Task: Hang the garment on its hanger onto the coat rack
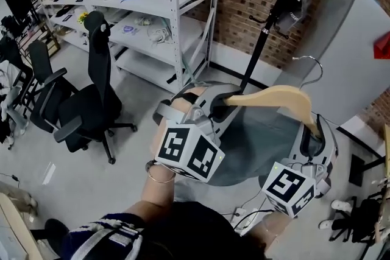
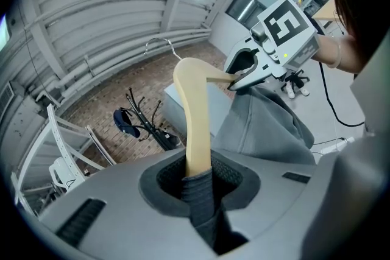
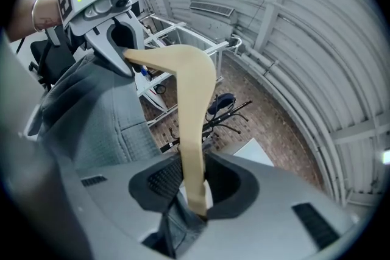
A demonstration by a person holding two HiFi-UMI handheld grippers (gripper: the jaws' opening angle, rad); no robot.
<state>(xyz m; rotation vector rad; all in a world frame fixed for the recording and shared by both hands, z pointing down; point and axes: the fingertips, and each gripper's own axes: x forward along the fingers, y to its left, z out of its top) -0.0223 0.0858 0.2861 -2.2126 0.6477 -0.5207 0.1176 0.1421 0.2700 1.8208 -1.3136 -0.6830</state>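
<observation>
A pale wooden hanger [image 1: 280, 96] with a metal hook [image 1: 311, 67] carries a grey garment [image 1: 256, 143] that hangs below it. My left gripper [image 1: 222, 100] is shut on the hanger's left end, and the left gripper view shows the wood and a fold of garment [image 2: 262, 125] between the jaws [image 2: 198, 182]. My right gripper [image 1: 314, 131] is shut on the hanger's right end [image 3: 192, 106], with some fabric caught there too. The black coat rack [image 1: 268, 27] stands beyond the hanger, a dark item hanging on it. The hook is apart from the rack.
White metal shelving [image 1: 164, 9] with small items lines the left back. A black office chair [image 1: 85, 106] stands on the floor at left. A large grey panel [image 1: 353, 52] leans at right before the brick wall. Cables lie on the floor below.
</observation>
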